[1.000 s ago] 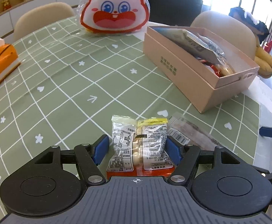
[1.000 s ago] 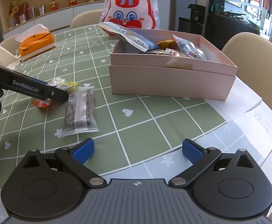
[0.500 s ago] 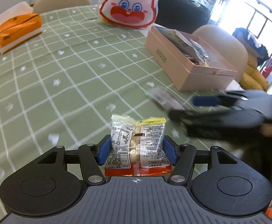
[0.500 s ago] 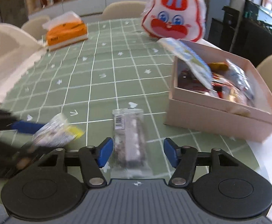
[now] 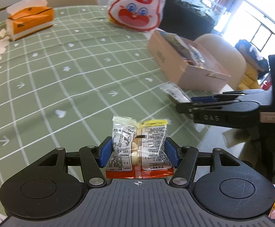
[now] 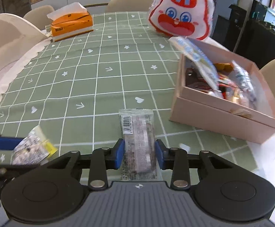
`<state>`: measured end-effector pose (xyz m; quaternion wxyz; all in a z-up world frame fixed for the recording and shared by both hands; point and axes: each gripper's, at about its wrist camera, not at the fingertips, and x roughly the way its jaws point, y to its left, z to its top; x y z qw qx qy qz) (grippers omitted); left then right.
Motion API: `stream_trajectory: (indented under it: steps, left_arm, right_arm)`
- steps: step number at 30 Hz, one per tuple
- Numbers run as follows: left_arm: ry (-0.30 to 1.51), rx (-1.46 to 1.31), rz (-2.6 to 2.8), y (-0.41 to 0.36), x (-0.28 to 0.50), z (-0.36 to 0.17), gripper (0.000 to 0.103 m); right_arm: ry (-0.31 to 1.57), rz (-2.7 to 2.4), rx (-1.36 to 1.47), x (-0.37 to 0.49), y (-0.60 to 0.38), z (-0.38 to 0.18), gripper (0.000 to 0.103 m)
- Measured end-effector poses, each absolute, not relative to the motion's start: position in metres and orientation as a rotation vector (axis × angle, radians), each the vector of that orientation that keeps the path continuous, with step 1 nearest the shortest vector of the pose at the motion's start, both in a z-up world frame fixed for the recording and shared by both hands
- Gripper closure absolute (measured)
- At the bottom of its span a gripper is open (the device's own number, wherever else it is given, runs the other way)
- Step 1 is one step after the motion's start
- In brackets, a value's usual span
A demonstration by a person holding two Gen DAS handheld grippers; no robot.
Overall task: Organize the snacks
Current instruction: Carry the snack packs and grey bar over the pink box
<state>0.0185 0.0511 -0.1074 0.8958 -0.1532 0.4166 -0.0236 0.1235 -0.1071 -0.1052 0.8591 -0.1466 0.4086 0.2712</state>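
Observation:
My left gripper (image 5: 138, 151) is shut on a small clear snack packet (image 5: 139, 138) with a yellow top and an orange bottom, held above the green checked tablecloth (image 5: 65, 87). In the right wrist view that packet (image 6: 31, 148) is a blur at the lower left. My right gripper (image 6: 139, 153) is closing on a long clear bar packet (image 6: 137, 124) with a barcode, and its blue pads meet the packet's two sides. In the left wrist view the right gripper (image 5: 184, 103) comes in from the right with the bar packet's end (image 5: 173, 91) sticking out. An open pink box (image 6: 222, 117) of several snacks stands to the right.
A rabbit-face bag (image 6: 180, 20) stands behind the pink box (image 5: 167, 60). An orange tissue box (image 6: 71, 24) sits at the far left of the table. Beige chairs ring the table. A white sheet (image 6: 269, 151) lies under the box near the table's right edge.
The right gripper swung over the bar packet and its jaws narrowed from wide open to the packet's sides. The left gripper rose and shifted left with its packet still held.

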Motion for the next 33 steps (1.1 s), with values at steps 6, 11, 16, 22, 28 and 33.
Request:
stream_trajectory:
  steps: [6,11,16,22,28,33]
  left_arm:
    - [0.877,-0.299,-0.155,0.018,0.034,-0.103,0.038]
    - [0.863,-0.293,-0.217,-0.016,0.051,-0.092,0.038]
    - [0.757,-0.329,-0.251,-0.042,0.086,-0.053,0.038]
    - [0.610,-0.242,-0.212,-0.066,0.151,0.018,0.038]
    - [0.586,-0.123,-0.129,-0.103,0.237,0.046,0.038]
    - [0.703,-0.133,-0.071,-0.121,0.279,-0.001,0.038]
  right_arm:
    - [0.844,0.490,-0.272,0.113,-0.156,-0.077,0.068]
    - [0.815,0.435,-0.243,0.114,-0.203,-0.055,0.068]
    - [0.725,0.406,-0.204,0.135,-0.245,-0.010,0.068]
    - [0.504,0.395,-0.186,0.185,-0.291,0.071,0.068]
    - [0.402,0.451,-0.158,0.250,-0.310,0.108,0.068]
    - [0.480,0.535,-0.147,0.301,-0.303,0.084,0.068]
